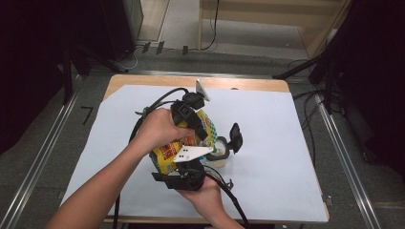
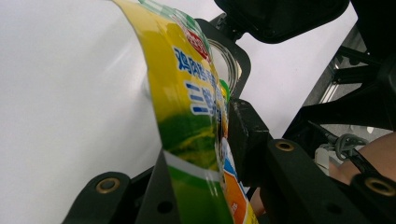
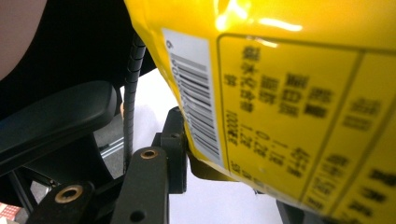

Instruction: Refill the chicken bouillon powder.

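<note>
A yellow and green snack bag (image 1: 168,153) hangs above the white sheet (image 1: 272,124), held from both sides. My left gripper (image 1: 203,130) comes in from the left and is shut on the bag's upper end (image 2: 187,93); one black pad (image 2: 243,135) lies against the foil and the other jaw is hidden behind it. My right gripper (image 1: 188,168) comes up from below and is shut on the bag's lower part (image 3: 289,93). Its left pad (image 3: 176,140) presses beside the barcode. Just right of the bag stands a clear cup (image 1: 220,153) with its black hinged lid (image 1: 235,137) flipped open.
The white sheet covers most of the wooden table (image 1: 248,85). Black cables (image 1: 157,101) trail from both grippers across the sheet. Dark stands (image 1: 329,71) and a metal rail (image 1: 334,138) flank the table's right side.
</note>
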Motion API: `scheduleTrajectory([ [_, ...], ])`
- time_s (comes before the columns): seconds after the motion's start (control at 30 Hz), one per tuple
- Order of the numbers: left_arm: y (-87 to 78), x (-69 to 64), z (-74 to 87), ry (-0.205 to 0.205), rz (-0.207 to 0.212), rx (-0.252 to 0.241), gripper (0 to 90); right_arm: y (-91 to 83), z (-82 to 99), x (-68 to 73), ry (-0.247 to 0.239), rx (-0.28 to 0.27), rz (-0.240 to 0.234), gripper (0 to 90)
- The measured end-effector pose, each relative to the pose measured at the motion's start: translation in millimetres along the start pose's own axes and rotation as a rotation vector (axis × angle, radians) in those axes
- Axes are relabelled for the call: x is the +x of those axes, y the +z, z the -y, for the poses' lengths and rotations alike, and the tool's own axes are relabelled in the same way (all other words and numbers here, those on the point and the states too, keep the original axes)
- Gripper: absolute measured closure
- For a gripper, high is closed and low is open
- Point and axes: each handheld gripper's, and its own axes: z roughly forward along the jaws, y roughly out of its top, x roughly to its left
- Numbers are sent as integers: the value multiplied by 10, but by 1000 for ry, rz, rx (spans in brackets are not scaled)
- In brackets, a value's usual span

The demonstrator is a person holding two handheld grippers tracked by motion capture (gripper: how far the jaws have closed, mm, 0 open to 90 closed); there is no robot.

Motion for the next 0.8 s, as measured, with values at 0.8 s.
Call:
scheduleTrajectory([
  [0.8, 35, 8, -22, 61, 13, 76, 845, -102, 18, -60, 34, -34, -42, 659],
])
